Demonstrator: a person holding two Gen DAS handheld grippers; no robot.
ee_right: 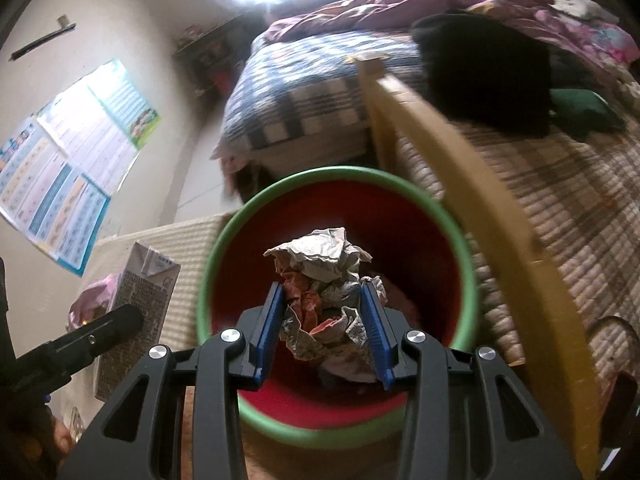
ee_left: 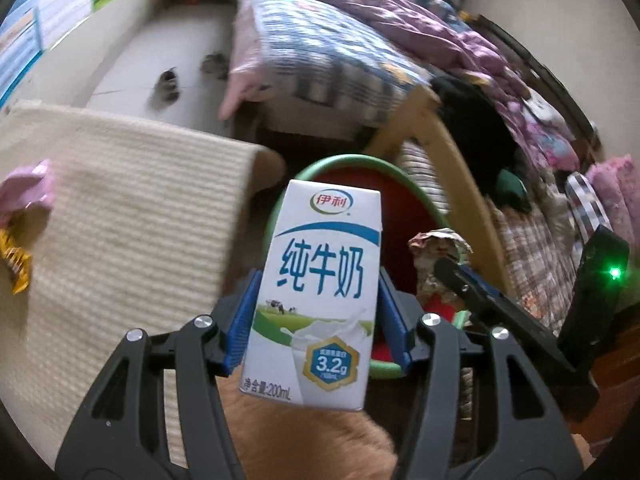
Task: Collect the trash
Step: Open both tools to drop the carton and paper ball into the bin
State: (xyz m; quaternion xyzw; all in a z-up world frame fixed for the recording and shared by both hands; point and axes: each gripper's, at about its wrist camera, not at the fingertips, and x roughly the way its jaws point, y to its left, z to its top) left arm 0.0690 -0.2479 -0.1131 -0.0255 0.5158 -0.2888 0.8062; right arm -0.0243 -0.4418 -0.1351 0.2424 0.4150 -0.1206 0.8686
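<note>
Bed: while much of it is blurred and bent by the lens, we see the bed far beyond both grippers, under a checked quilt with a rumpled purple cover; its far end is lost in glare.
Wooden rail: a pale yellow curved board runs ahead and right of our right gripper, its lower end cut off.
Mat: a cream, ribbed woven mat lies left of our left gripper; its near edge is hidden behind the fingers.
Bin: a round bin with a green rim and red inside sits directly beyond both grippers; the carton hides much of it in the left view.
Milk carton: a smooth white and blue box, upright, printed face toward us.
Left gripper: our left gripper pinches the carton between ribbed blue pads, holding it in front of the bin.
Paper ball: crumpled, creased printed paper, grey and reddish.
Right gripper: our right gripper clamps the paper ball over the bin's mouth.
Wrappers: a pink one and a yellow one lie far left on the mat, both cut off.
</note>
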